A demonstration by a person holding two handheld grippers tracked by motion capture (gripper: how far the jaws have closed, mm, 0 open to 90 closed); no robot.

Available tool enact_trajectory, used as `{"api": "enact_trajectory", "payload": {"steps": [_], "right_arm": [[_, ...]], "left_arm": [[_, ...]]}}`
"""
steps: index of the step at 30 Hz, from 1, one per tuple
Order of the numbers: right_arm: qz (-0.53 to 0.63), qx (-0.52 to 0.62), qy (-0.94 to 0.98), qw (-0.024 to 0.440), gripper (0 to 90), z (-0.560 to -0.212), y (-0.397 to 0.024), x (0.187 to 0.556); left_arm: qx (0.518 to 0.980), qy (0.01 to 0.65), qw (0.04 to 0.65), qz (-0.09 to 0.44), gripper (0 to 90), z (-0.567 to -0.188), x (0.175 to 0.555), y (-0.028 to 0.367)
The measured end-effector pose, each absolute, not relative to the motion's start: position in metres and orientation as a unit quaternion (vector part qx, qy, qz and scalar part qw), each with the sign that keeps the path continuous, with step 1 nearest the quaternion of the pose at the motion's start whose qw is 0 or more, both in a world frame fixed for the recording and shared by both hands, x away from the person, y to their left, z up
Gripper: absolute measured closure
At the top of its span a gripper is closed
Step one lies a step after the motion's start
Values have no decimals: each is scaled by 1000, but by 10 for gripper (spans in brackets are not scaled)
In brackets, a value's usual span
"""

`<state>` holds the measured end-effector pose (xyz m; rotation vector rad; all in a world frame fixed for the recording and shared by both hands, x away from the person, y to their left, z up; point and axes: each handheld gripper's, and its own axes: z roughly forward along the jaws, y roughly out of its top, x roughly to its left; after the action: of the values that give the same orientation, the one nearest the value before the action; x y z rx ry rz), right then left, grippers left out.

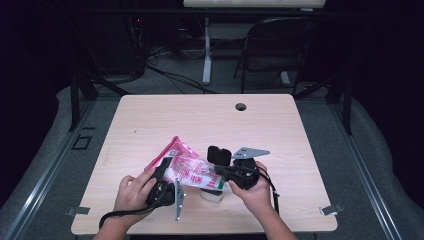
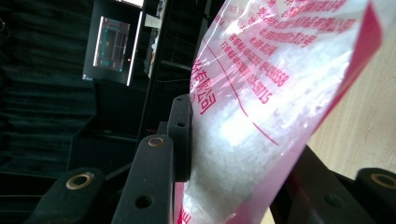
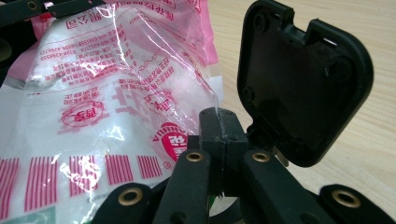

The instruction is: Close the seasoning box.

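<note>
Both tongs have hold of one pink-and-clear bag (image 1: 186,167) of white granules, lifted just off the worktop (image 1: 150,125). Left tongs (image 1: 165,170): jaws part closed, pressed on the bag's body (image 2: 261,121) from both sides. Right tongs (image 3: 223,125): jaws fully together, pinching the thin film edge of the bag (image 3: 116,102) at their tips. Bag spans between the two tongs. A small white object (image 1: 212,195) sits below the right tongs; what it is I cannot tell. Judgement: grip stage done; bag looks unopened, so tearing or pulling apart remains.
</note>
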<state>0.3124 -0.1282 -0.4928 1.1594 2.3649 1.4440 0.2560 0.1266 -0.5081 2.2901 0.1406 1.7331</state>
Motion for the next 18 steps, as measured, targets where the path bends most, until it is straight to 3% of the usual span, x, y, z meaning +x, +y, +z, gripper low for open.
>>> {"api": "enact_trajectory", "payload": {"steps": [18], "right_arm": [[492,377,782,59,900,-488,-125,310]], "left_arm": [[801,98,168,565,708,-523,254,135]]}}
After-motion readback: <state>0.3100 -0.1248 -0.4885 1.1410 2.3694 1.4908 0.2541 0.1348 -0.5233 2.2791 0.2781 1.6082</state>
